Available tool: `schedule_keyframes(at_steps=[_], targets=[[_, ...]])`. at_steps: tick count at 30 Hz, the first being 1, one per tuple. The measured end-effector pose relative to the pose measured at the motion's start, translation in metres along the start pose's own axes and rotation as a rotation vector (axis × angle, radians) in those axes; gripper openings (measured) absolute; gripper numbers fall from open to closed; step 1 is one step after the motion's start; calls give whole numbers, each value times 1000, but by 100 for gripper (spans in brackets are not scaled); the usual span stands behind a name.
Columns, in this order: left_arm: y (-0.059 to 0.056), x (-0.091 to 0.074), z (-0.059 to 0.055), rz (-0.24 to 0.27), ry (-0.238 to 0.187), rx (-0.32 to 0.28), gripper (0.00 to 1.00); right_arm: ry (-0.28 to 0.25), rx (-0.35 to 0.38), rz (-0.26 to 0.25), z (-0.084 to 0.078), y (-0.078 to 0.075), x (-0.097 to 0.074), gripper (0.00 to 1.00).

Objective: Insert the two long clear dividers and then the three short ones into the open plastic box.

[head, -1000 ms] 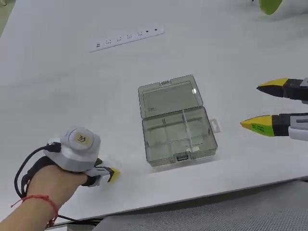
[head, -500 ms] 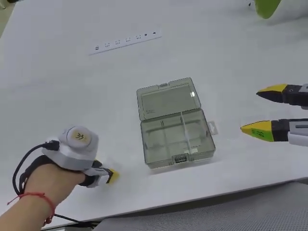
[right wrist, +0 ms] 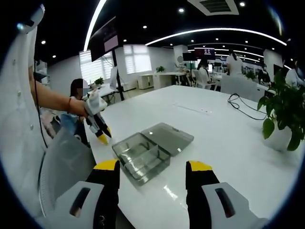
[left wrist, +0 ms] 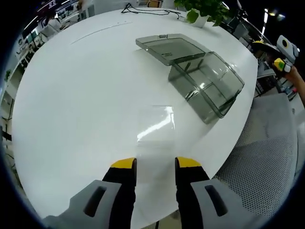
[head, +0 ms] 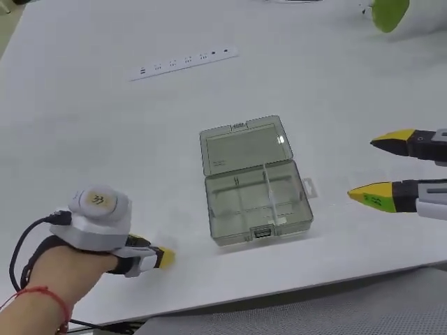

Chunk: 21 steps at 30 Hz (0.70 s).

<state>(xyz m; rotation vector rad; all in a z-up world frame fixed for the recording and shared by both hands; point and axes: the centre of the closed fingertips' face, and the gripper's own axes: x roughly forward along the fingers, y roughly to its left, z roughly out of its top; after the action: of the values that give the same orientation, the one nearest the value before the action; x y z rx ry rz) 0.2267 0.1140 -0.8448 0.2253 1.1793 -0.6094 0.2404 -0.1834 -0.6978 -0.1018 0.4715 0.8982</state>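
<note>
Two pairs of jaws, and both are empty. The left gripper (left wrist: 156, 163) sits low over the desk (left wrist: 71, 95) with its yellow tips a modest gap apart. They are aimed at a clear divider (left wrist: 155, 125) that lies flat just ahead of them, near the desk's front edge. Whether it is a long or a short one I cannot tell. The right gripper (right wrist: 153, 166) hangs off to the right of the open plastic box (head: 237, 236), jaws spread wide. The box rests mid-desk with its lid (head: 244, 143) folded back flat behind it. At least one clear partition seems to stand inside, but the count is unclear.

The step in hand looks like picking up that flat divider. It is thin, slick and nearly invisible against the white top, so a pinch from straight above has little to bite on. A better way would be to tip the jaws down at one end. Another would be to nudge the piece toward the desk edge until a margin overhangs, then close on that margin. Gripping near one end leaves the rest free to slide into the box's wall slots. The right gripper could steady the box meanwhile, since so light a box may skate.
</note>
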Motion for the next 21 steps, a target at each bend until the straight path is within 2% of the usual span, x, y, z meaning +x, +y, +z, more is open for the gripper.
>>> schedule_keyframes(at_steps=[2,10,14,19,21], targets=[[0,0,-1,2,-4,5,30,-4,0,0,2,1,0,56],[1,-3,2,-16,-40,-56,30,2,-5,4,1,3,1,56],[0,-9,10,-30,-95,-102,30,3,-6,4,2,5,1,56],[-1,-21,22,-44,-157,-123,30,7,-3,7,2,6,1,56],[-6,-30,28,-48,-190,-131,30,8,-3,8,3,8,1,56]])
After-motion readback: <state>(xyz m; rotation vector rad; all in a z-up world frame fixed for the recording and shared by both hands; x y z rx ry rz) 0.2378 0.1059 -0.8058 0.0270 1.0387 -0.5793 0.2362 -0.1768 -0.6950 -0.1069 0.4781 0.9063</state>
